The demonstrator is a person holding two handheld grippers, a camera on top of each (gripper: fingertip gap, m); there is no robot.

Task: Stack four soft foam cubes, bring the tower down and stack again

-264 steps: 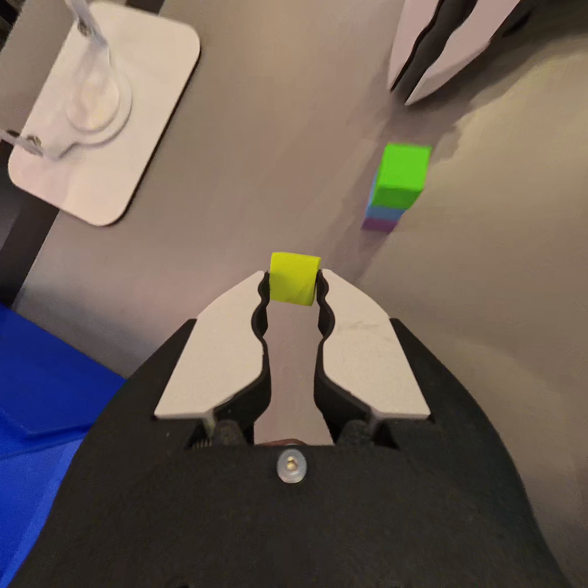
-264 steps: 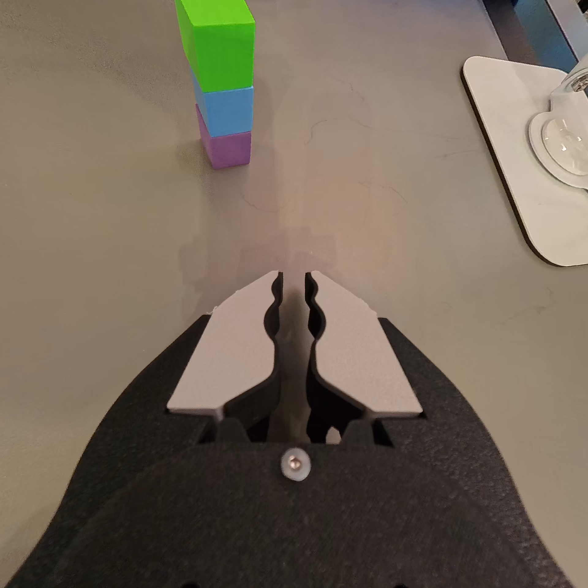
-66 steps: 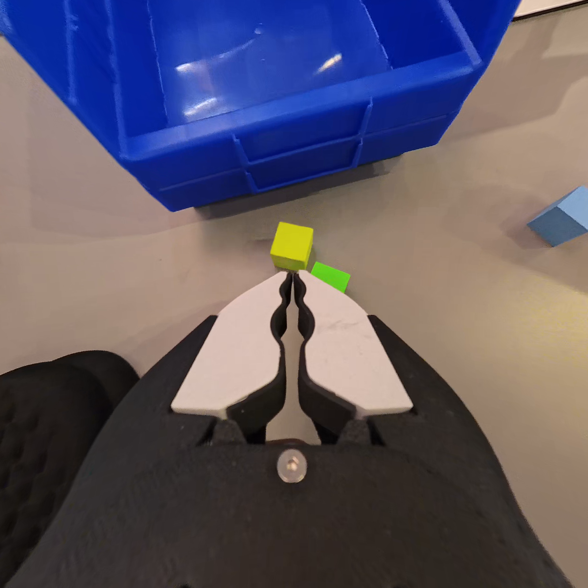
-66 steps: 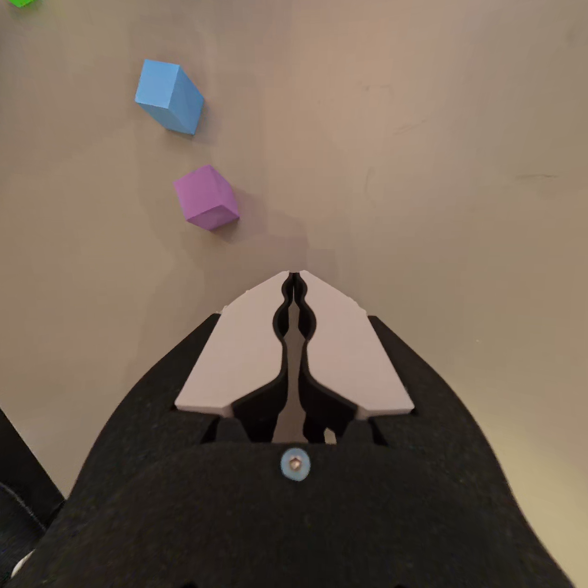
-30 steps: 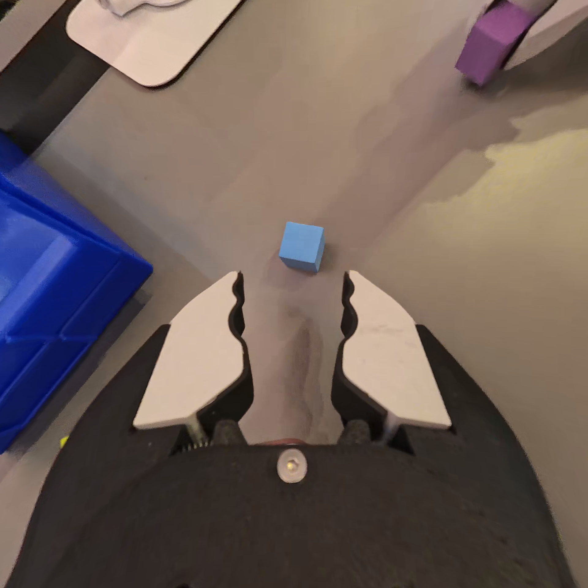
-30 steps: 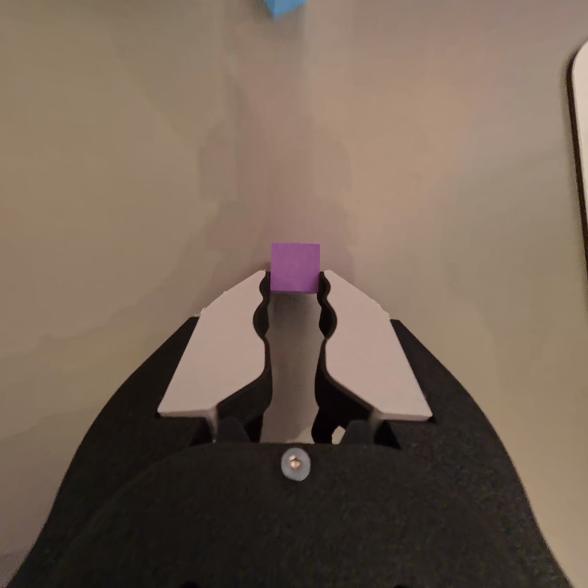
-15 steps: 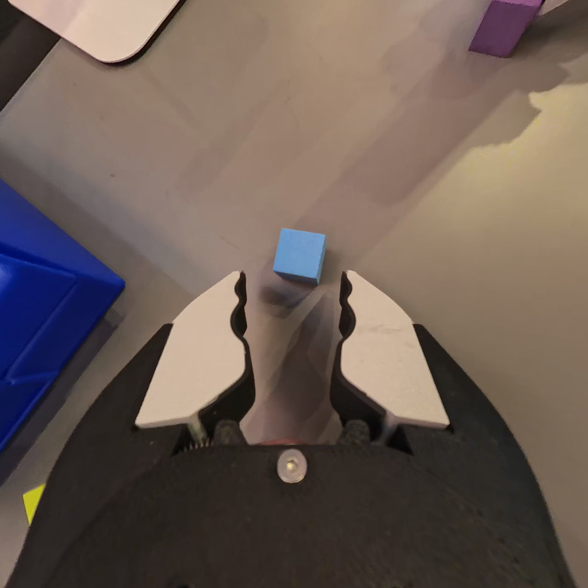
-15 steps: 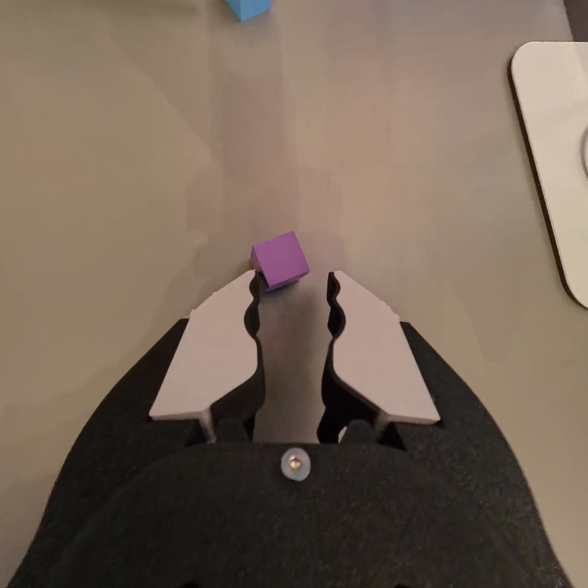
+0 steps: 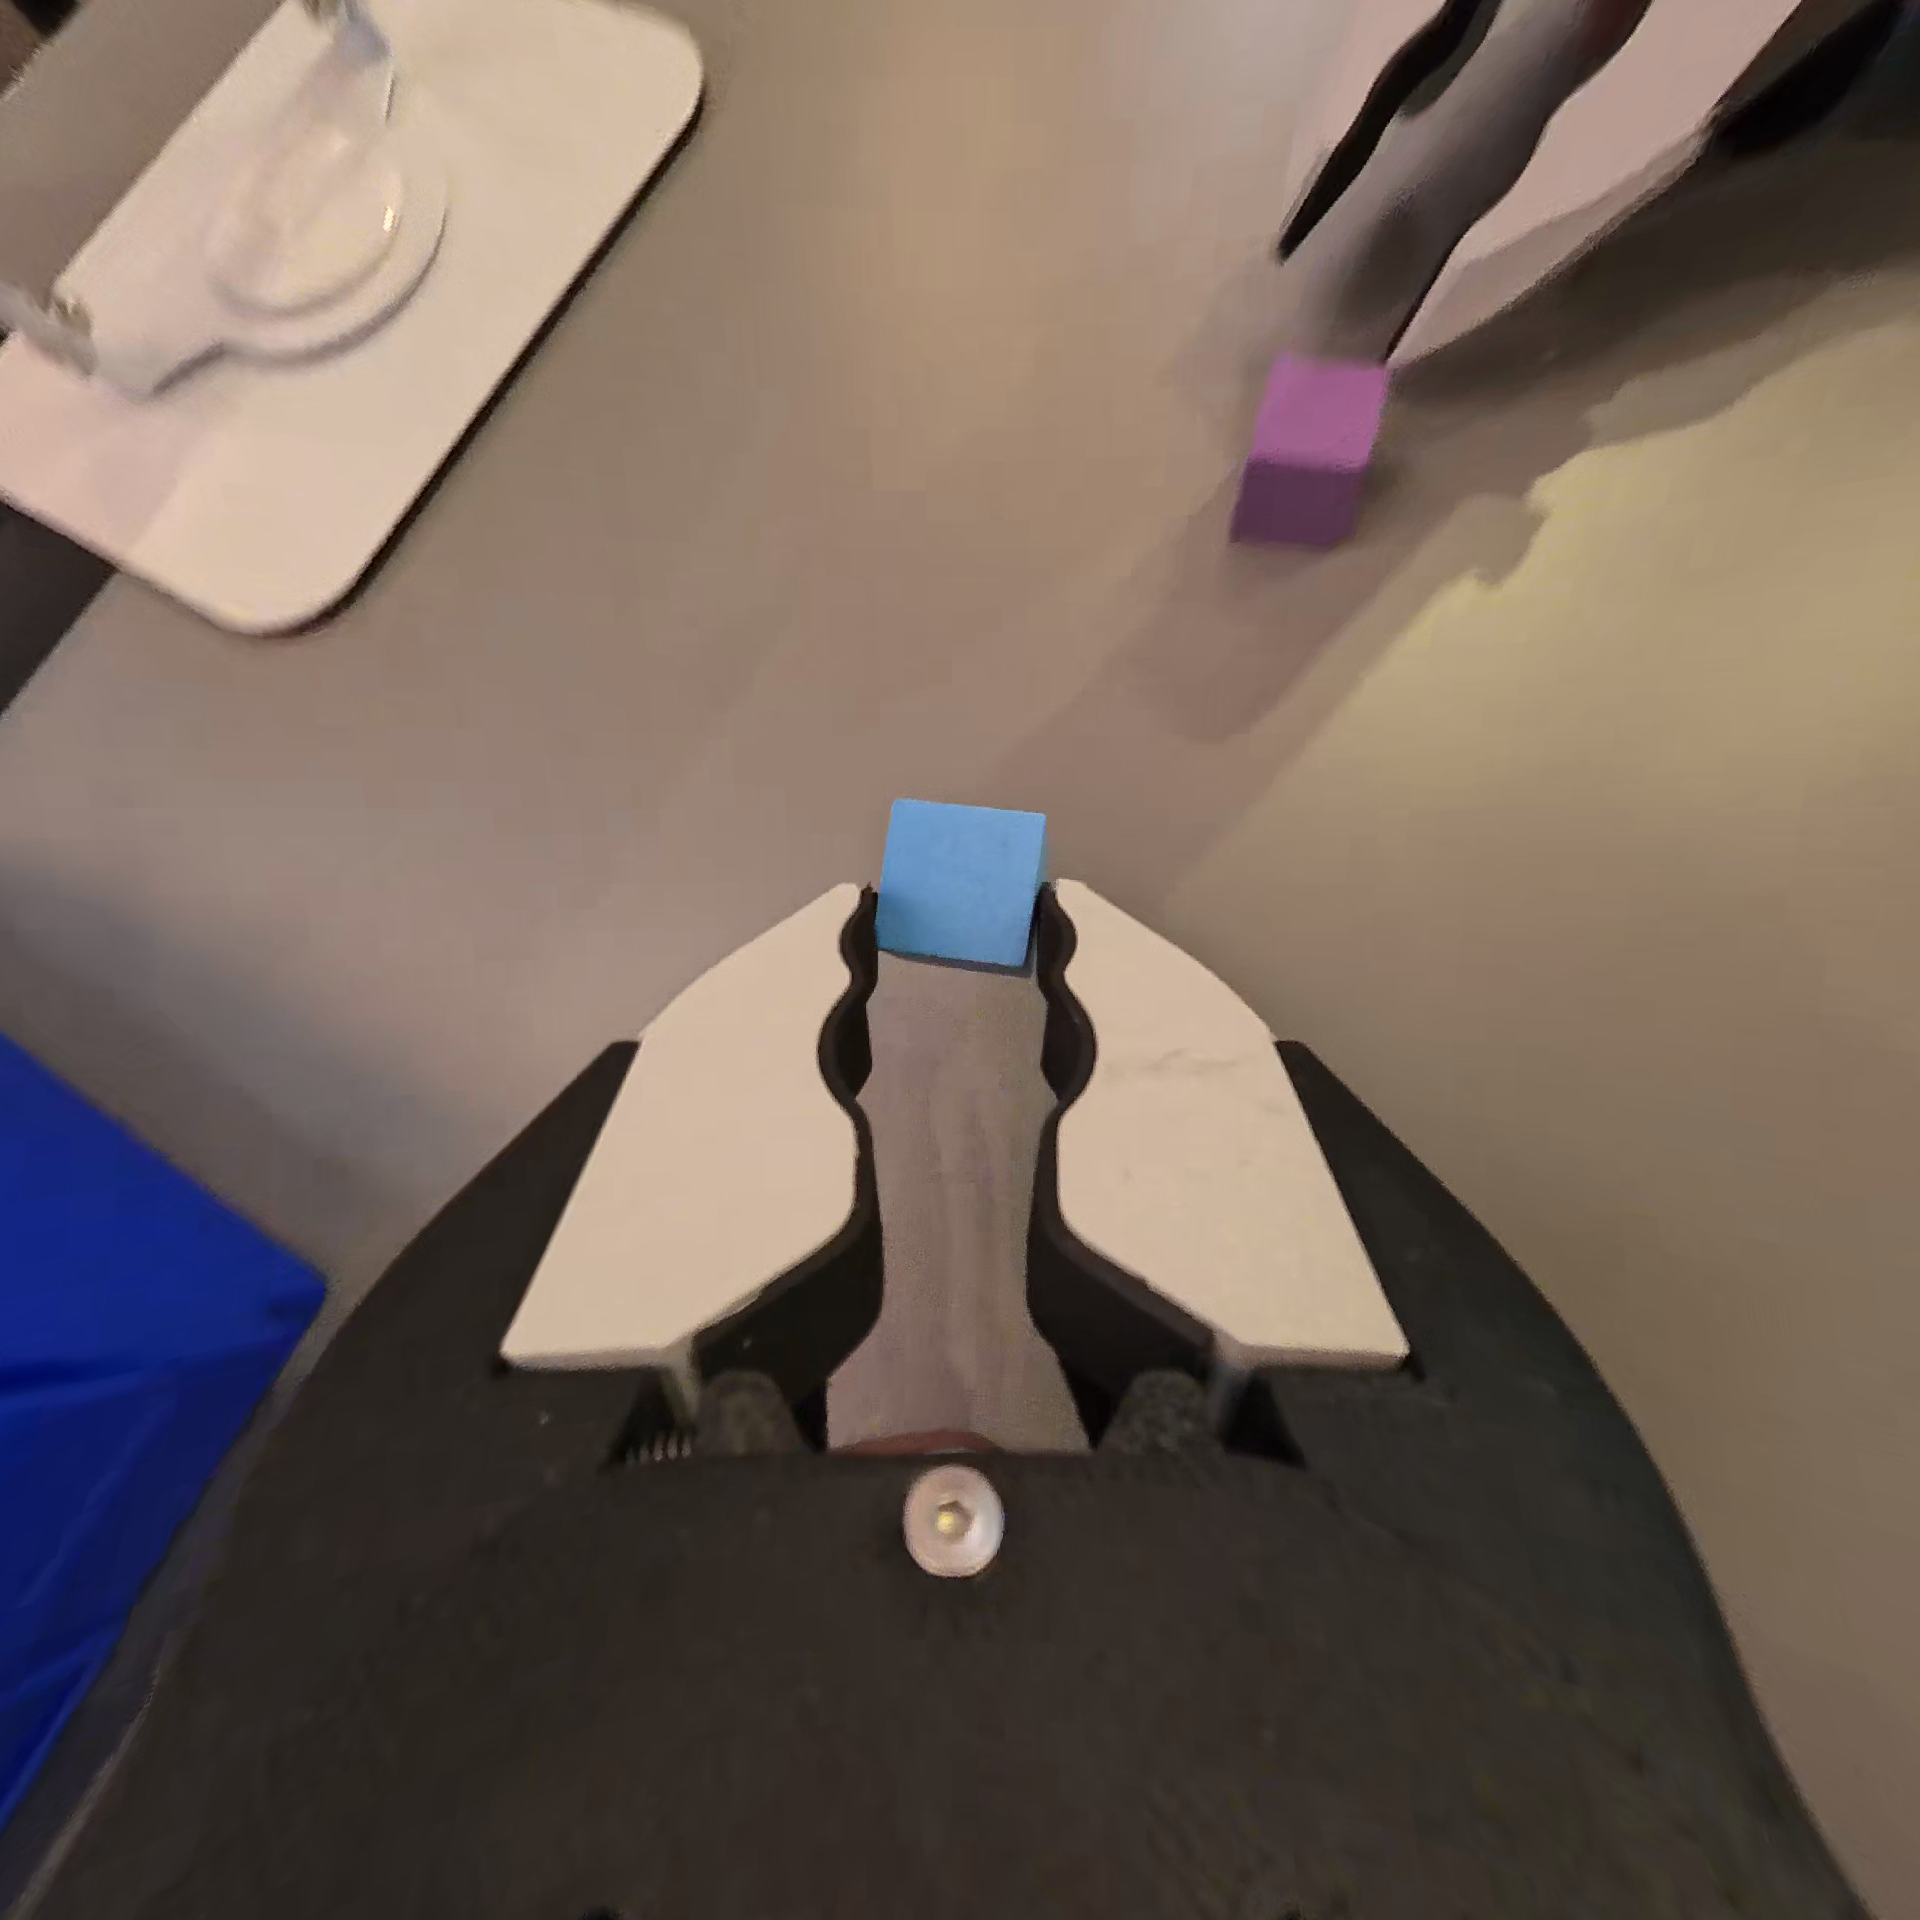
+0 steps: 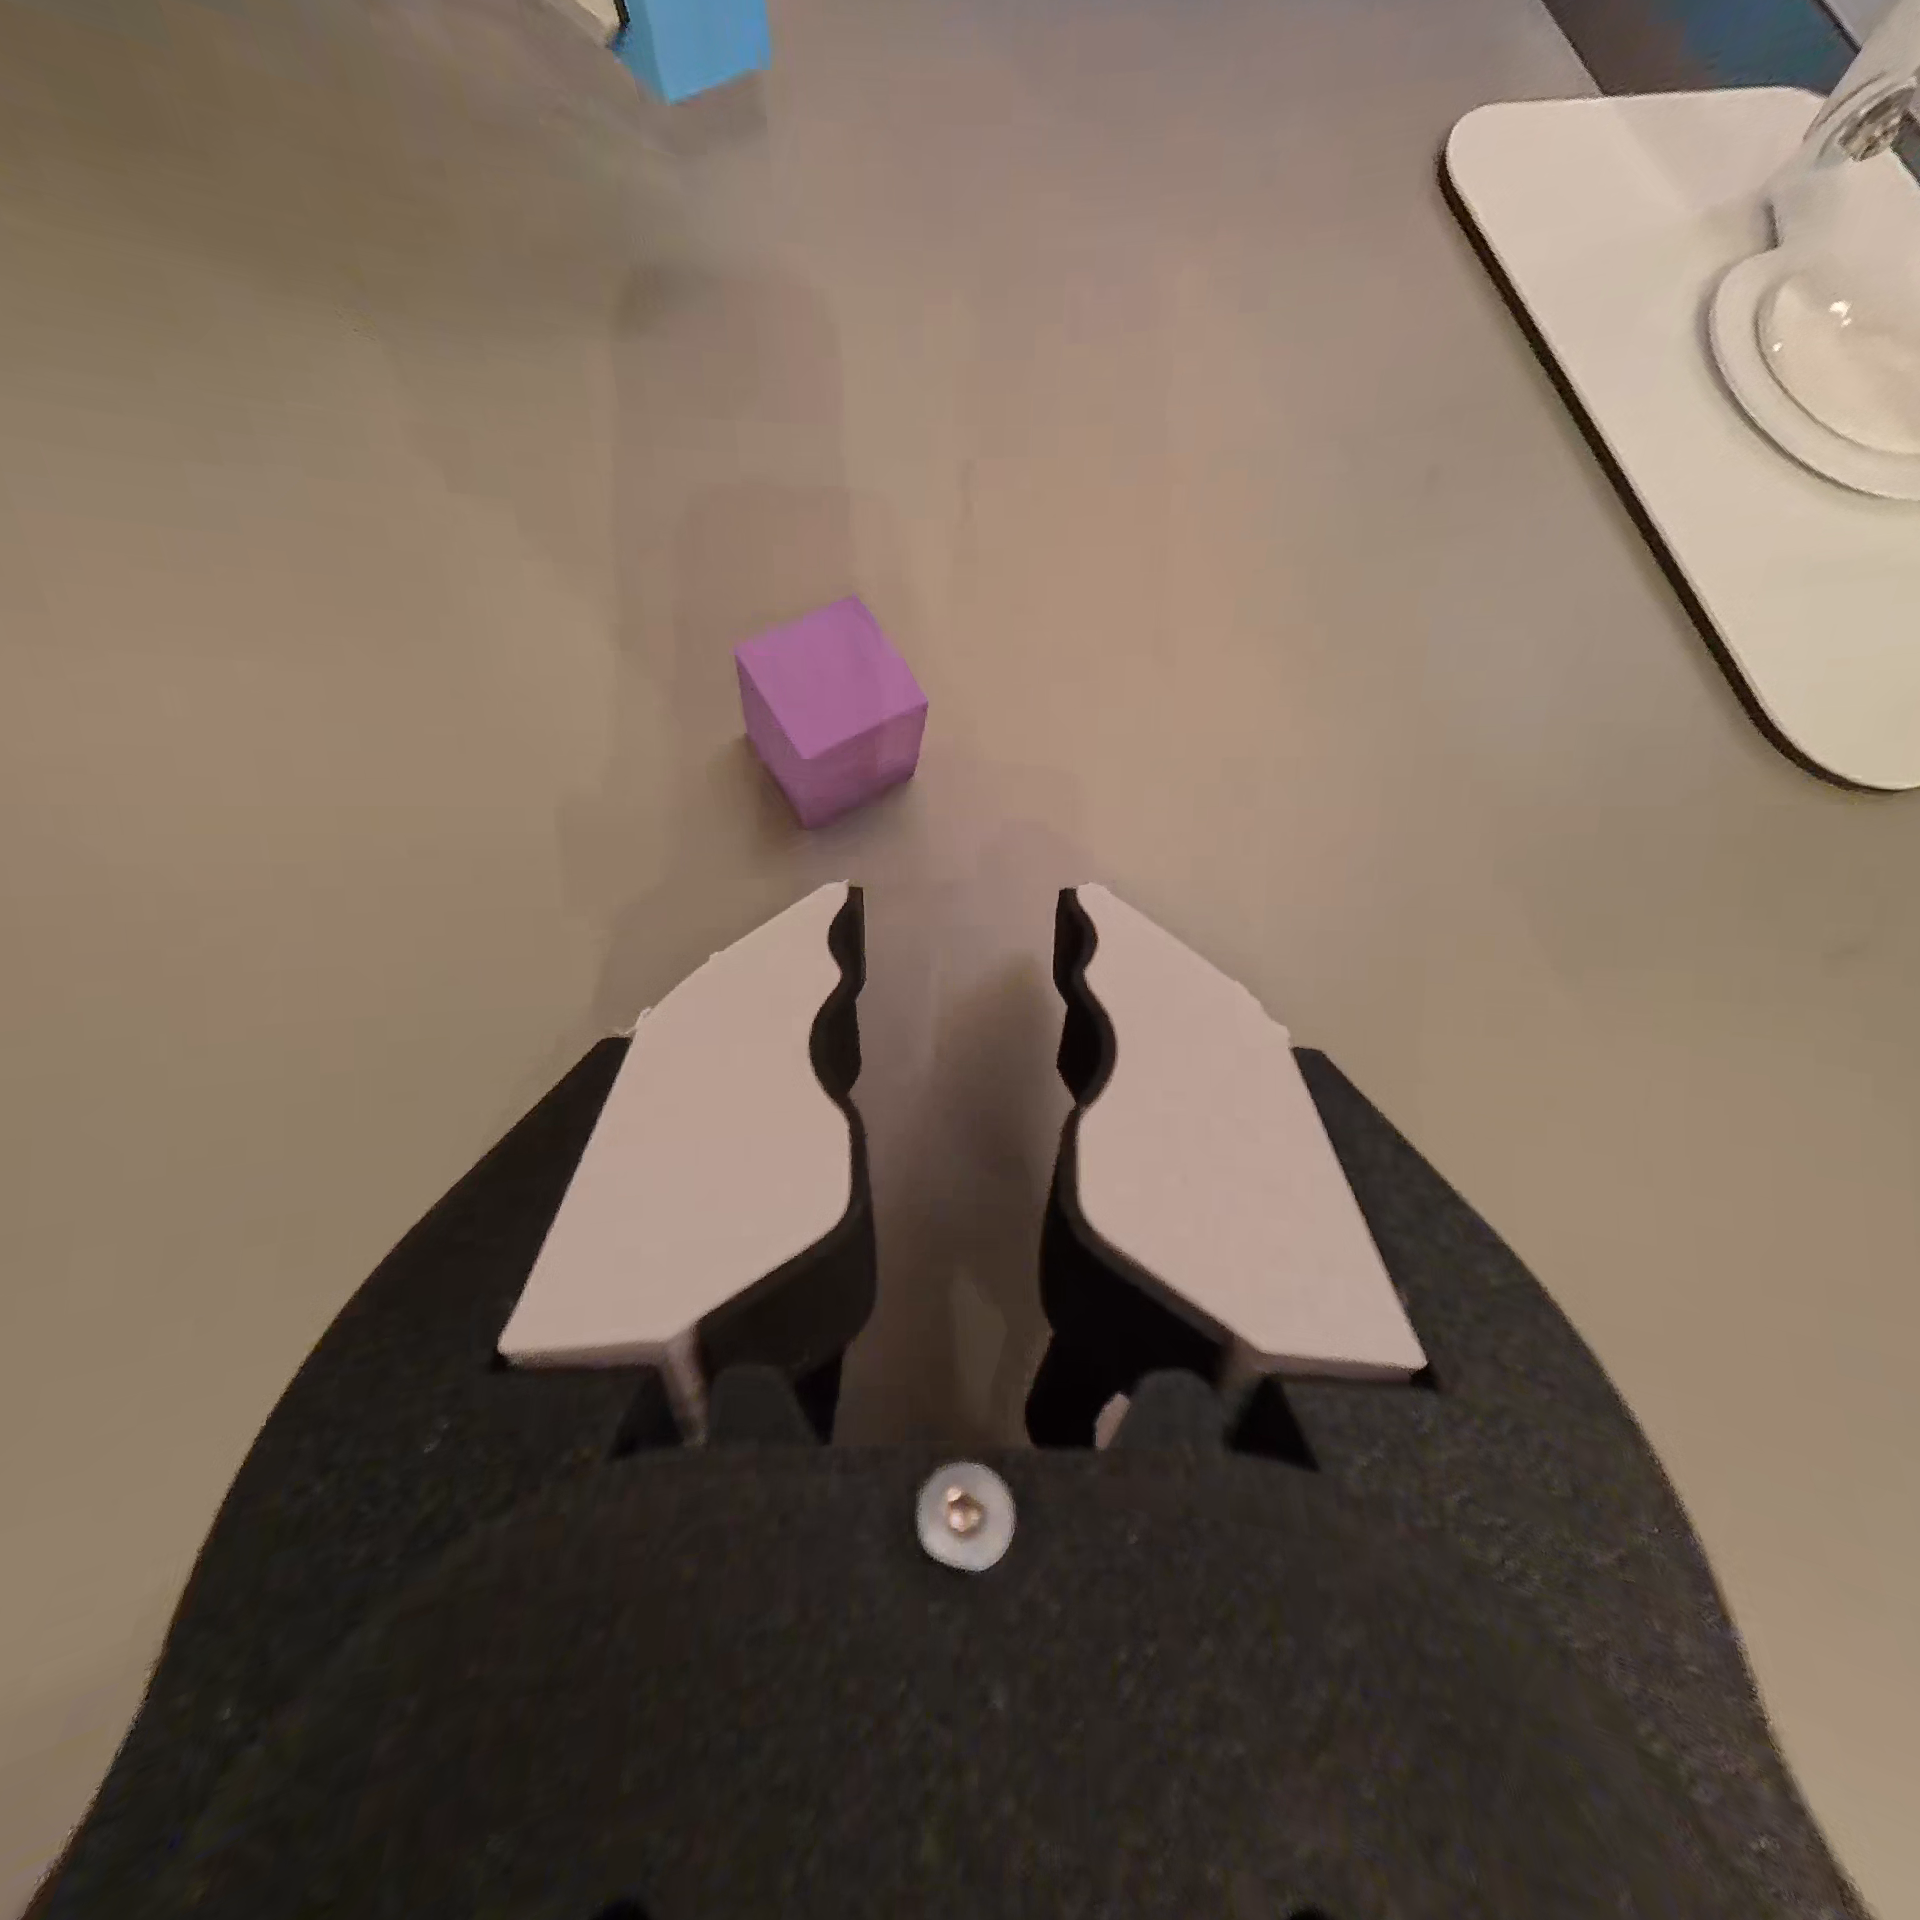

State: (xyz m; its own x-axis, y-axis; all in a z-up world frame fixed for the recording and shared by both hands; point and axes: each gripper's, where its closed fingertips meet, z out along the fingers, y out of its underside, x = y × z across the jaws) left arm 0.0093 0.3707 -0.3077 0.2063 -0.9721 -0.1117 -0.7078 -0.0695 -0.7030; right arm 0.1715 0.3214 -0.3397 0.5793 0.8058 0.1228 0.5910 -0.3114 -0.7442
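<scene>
Left gripper (image 9: pixel 958 902): the fingers are clenched on a blue foam cube (image 9: pixel 961 881), with both pads pressed against its side faces at the fingertips. The cube protrudes forward of the tips. Whether it is clear of the counter (image 9: pixel 831 520) cannot be told.

Right gripper (image 10: pixel 958 902): the fingers are released, with bare counter showing in the gap between them. A purple foam cube (image 10: pixel 831 707) stands on the counter just ahead of the tips, apart from both, slightly left of the gap's centre line.

The purple cube (image 9: pixel 1309 447) stands well apart from the blue cube.

Surroundings: a white rounded base plate (image 10: pixel 1662 416) carrying a clear glass fitting (image 10: pixel 1839 343) lies at the counter's edge. A blue bin (image 9: pixel 114 1351) shows at the left of the left wrist view.

No readable writing, brand or label appears on any item.
</scene>
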